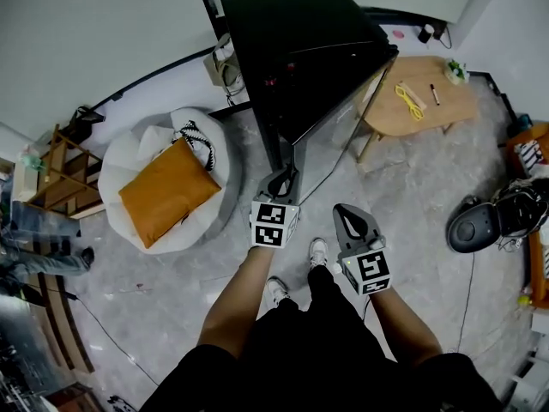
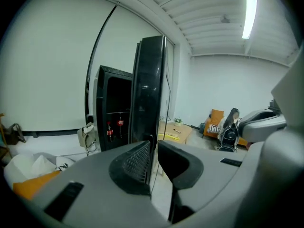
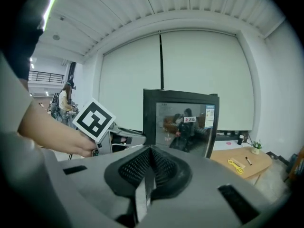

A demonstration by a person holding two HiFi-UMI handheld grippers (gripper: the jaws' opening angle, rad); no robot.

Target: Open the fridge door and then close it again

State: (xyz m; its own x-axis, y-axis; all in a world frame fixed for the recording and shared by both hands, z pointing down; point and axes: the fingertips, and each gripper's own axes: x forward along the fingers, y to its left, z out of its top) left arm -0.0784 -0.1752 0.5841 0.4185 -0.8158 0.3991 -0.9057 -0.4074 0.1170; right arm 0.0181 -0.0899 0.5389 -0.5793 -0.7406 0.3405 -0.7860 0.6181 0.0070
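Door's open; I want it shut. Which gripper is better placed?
Left: the left gripper has its jaws either side of the edge of the fridge door; the right gripper hangs back, shut, empty.

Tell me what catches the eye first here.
The tall black fridge at the top centre dominates, its glass door swung open toward the person. The left gripper is at that door's free edge, which stands between its parted jaws, while the right gripper hangs beside it, shut and empty. At the left, an orange cushion lies on a white beanbag.
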